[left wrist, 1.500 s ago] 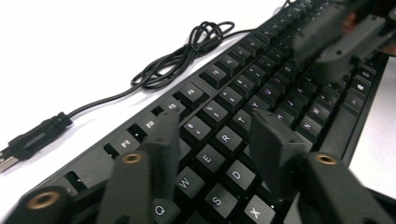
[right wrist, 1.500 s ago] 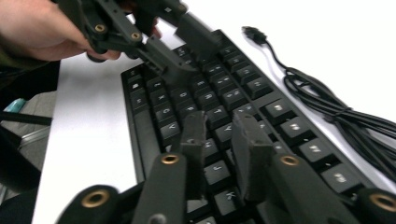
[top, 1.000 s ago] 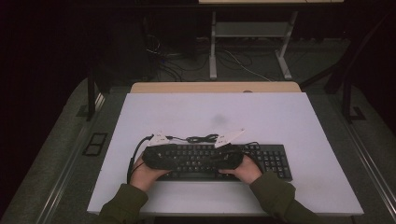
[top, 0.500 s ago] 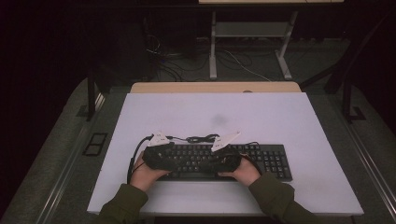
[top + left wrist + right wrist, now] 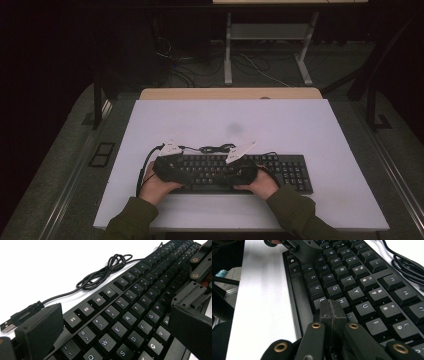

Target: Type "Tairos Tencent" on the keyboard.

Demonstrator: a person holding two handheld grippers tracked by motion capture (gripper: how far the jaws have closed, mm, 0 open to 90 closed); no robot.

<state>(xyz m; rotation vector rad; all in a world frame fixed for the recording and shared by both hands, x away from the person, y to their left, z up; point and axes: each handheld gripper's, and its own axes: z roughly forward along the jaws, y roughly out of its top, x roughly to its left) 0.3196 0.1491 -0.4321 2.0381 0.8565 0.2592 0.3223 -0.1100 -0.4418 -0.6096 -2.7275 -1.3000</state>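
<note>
The black full-size keyboard with white-lettered keys lies flat on the white bench, near the edge where I sit, long side facing me, and both my tools are over its left half. That is why my hands sit so close together: the work is on the letter keys, not on the number pad at the far right.

My left gripper hangs over the Q-W-E end of the board. Its fingers have just been opening and now stand as wide apart as they go, one over the number row and the other over the bottom letter row. They span the keys but hold nothing; I judge they are spread so as to stay clear of the caps.

My right gripper has its fingers pressed flat together into one blunt tip, with nothing between them. That tip sits down at the keys beside H and below U, so I take it as a single poking finger for pressing one key at a time. Whether it actually bears on a cap I cannot tell.

The keyboard's thin black cable lies bundled in loose loops on the bench just behind the function row, its silver USB plug unconnected and out of the way.
</note>
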